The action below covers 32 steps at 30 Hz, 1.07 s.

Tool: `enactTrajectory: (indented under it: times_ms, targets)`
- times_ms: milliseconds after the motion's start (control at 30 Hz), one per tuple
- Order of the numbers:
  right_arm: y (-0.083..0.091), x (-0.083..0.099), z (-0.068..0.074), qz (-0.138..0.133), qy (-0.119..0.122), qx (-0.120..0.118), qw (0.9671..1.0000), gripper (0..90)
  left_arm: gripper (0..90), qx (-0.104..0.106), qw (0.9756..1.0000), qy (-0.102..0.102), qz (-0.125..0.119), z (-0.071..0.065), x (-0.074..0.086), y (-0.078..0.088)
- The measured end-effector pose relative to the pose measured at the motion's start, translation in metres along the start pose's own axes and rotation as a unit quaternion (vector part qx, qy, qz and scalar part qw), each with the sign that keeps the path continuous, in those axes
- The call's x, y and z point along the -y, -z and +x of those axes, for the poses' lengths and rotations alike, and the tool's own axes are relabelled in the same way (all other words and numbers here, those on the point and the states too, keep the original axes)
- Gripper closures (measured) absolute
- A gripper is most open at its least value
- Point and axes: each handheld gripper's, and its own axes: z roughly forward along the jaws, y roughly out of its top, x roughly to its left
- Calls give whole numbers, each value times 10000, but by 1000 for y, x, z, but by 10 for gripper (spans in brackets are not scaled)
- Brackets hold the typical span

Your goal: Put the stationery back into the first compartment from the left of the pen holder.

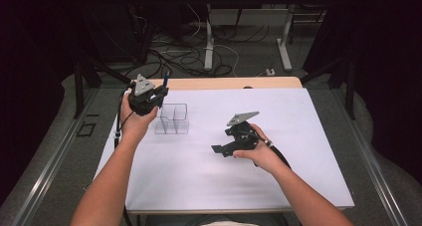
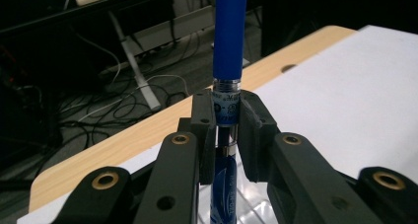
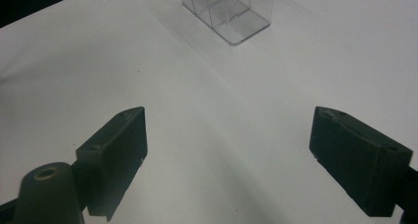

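Left gripper, upper left, clenches a blue pen above the clear organizer; right gripper gapes empty over the counter

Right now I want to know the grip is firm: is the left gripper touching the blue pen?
Touching. The left gripper view shows the left gripper with both pads pressed against the blue pen, which stands upright between them.

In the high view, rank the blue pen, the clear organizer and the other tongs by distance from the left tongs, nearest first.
1. Blue pen, clamped upright in the left tongs.
2. Clear organizer, just below and right of them.
3. Right tongs, mid-table, open.
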Motion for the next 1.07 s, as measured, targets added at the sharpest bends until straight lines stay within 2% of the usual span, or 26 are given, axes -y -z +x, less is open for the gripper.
enactTrajectory:
  times_ms: [133,333,400,533,633,733,800,867,933,1000,1067]
  targets:
    - [1,0,-2,5,33,50,10000,140,789,-91,9994,335,53,11,6,-6]
    - [1,1,-3,-37,8,68,10000,139,789,-175,9982,504,281,16,19,-13]
    - [2,1,-3,72,-7,42,10000,140,788,-230,9972,542,462,17,25,-16]
    - [1,2,-4,48,-17,43,10000,140,787,-350,9941,794,646,21,36,-17]
    - [1,2,-4,14,-35,57,10000,140,785,-356,9925,900,753,23,41,-17]
    - [2,2,-5,63,-24,58,10000,140,781,-313,9921,1001,687,24,45,-16]
    - [2,2,-6,-1,-29,81,10000,140,750,-252,9917,1066,667,24,47,-14]
    - [2,2,-6,-6,-42,87,10000,140,676,-253,9912,1121,655,22,47,-12]
    - [1,3,-5,-40,-45,99,9999,140,622,-290,9926,1027,576,22,47,-7]
    - [4,2,-6,101,6,96,9999,140,564,-329,9929,1028,504,21,46,-1]
    - [4,2,-7,39,36,114,9999,139,493,-283,9932,1069,363,20,45,5]
